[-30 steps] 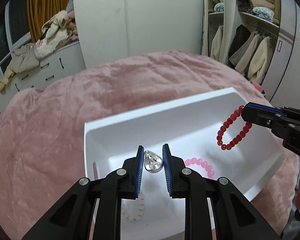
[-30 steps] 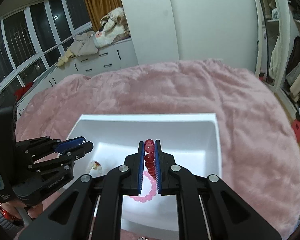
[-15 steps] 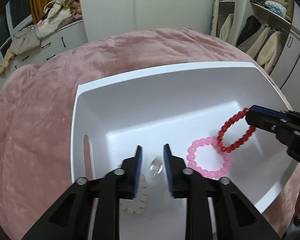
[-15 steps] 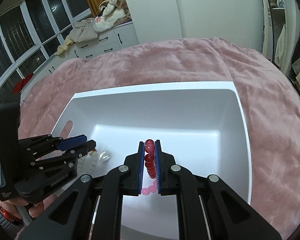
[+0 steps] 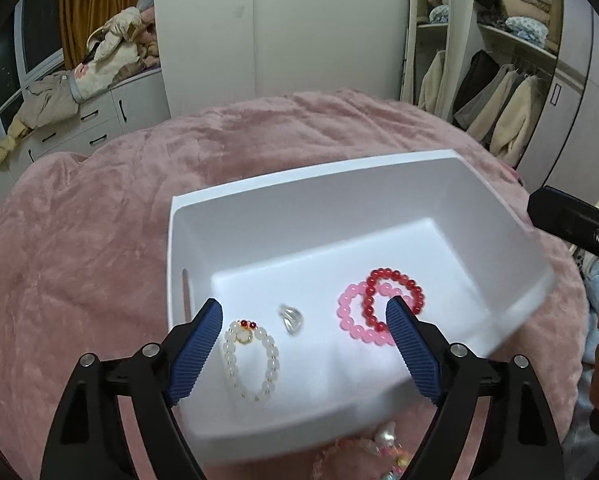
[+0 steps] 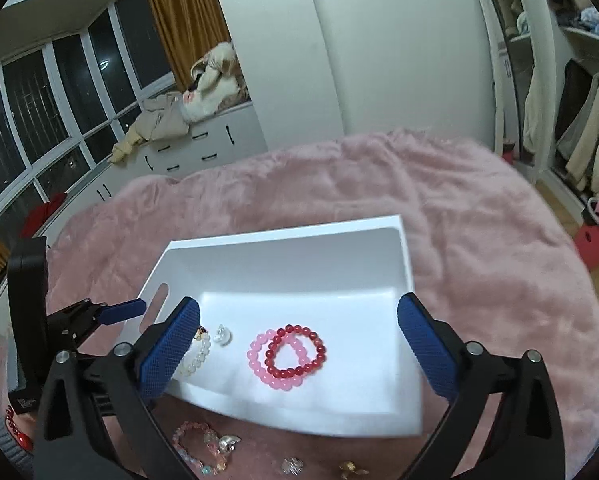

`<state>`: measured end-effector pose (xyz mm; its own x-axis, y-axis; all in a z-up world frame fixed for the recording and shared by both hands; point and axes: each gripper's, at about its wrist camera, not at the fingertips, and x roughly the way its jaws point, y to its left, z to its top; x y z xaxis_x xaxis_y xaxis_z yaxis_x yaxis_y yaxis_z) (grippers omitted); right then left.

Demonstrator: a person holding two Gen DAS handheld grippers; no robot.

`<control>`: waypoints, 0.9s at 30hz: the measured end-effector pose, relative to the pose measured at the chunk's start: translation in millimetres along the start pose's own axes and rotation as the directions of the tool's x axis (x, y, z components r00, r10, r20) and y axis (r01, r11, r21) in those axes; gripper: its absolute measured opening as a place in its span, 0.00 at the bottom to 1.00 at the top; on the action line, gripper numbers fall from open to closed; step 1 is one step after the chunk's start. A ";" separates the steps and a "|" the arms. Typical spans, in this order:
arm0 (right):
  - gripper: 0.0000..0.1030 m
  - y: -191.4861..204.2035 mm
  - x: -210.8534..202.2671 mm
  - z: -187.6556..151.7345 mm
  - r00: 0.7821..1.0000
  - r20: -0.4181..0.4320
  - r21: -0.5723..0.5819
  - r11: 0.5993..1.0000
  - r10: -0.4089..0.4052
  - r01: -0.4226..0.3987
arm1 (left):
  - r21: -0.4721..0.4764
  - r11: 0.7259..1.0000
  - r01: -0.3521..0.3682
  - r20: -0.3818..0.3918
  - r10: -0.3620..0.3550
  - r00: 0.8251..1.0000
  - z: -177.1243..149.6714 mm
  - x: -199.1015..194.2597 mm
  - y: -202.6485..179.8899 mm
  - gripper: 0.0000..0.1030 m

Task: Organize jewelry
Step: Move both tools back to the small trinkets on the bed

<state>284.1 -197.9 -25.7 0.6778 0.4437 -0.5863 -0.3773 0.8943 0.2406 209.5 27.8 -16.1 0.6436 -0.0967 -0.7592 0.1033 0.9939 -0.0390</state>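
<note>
Now, through my left wrist camera, my left gripper (image 5: 304, 312) has just been opening and is hanging released over the white tray (image 5: 307, 176); the silver ring (image 5: 291, 319) is lying between its pads, untouched, and the right pad is covering part of the pink bracelet (image 5: 349, 320). Through the right, my right gripper (image 6: 299, 322) has likewise been spreading, empty, with the red bracelet (image 6: 295, 350) lying below on the pink one, and its left pad is hiding half the white bracelet (image 6: 199, 354).

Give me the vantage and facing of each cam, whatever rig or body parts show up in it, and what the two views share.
Left wrist: sits on the left gripper, angled down into the white bin; own open jaws, right gripper's tip at right.
Right wrist: sits on the right gripper, angled down into the bin from nearer its right side; own open jaws, left gripper at left.
Shared: bin, red bracelet overlapping pink bracelet, white bracelet, pink blanket.
</note>
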 end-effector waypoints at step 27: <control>0.80 -12.9 -24.7 -91.4 0.991 -0.135 -0.039 0.999 -0.006 0.001 | 0.012 0.999 0.053 -0.061 -0.052 0.997 -144.4 -43.4 -12.2 0.89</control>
<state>214.5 -225.7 -85.0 0.5885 0.4264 -0.6869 -0.4009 0.8917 0.2101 70.8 27.5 -76.4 0.5901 -0.1446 -0.7943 0.1464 0.9867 -0.0709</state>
